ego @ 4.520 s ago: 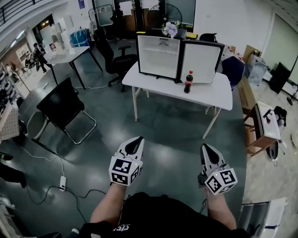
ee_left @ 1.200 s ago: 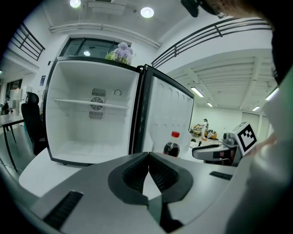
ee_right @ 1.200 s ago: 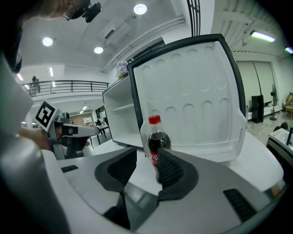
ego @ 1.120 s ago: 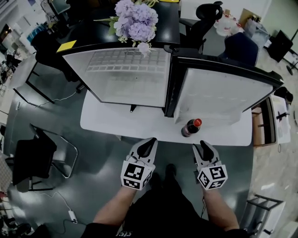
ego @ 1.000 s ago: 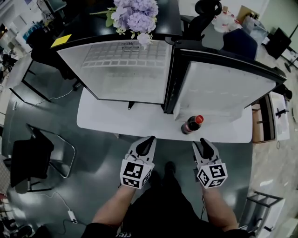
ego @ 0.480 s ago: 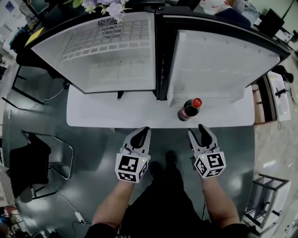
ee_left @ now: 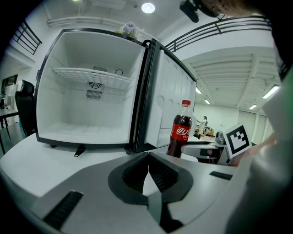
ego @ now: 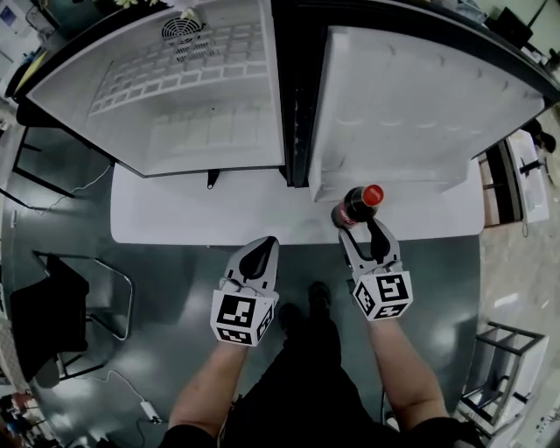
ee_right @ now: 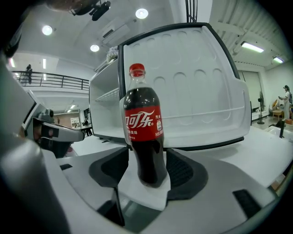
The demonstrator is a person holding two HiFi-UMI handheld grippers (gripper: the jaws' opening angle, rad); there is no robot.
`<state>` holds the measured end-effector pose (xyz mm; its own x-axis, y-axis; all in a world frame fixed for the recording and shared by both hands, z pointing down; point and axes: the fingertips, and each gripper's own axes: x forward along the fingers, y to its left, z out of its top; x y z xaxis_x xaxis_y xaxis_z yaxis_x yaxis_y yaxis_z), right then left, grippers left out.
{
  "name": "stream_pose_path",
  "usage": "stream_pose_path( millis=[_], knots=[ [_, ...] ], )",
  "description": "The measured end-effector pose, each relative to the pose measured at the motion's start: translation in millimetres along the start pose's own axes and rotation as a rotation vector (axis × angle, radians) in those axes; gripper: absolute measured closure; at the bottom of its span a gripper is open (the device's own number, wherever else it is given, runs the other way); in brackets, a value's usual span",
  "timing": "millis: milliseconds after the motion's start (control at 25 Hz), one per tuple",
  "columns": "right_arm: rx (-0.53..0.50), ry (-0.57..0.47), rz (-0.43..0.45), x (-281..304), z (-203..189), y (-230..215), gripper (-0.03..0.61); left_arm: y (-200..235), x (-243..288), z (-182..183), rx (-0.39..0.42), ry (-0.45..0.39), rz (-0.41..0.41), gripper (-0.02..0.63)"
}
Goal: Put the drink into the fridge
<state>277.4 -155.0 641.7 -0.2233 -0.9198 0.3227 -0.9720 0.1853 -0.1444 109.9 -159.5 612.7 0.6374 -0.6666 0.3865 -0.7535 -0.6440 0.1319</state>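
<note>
Glossy plastic cola bottle (ee_right: 143,132) — upright on smooth white table (ego: 175,219).

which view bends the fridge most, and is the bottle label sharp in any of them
Right gripper view: strong fisheye with dark corners, the fridge door bows, yet the bottle and its label are sharp. Left gripper view: same bowing, a ceiling lamp blows out white. Head view: straighter lines, only the bottle's top shows, no label.

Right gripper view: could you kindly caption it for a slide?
Right gripper, jaws just opening, flanks an upright cola bottle before the open fridge.
</note>
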Motion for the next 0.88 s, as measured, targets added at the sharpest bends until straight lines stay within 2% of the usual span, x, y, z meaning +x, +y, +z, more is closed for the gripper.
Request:
stream_pose_path(
  millis=[480,880],
  knots=[
    [0.001,0.021,-0.007,40.4,-0.9,-2.4,0.278,16.8,20.1,10.9,0.01,-0.003,0.008,0.601],
    [-0.013,0.043,-0.019,61.3,-5.2,-5.1,0.262,36.3,16.9,3.2,-0.004,0.016,0.037,0.601]
  ],
)
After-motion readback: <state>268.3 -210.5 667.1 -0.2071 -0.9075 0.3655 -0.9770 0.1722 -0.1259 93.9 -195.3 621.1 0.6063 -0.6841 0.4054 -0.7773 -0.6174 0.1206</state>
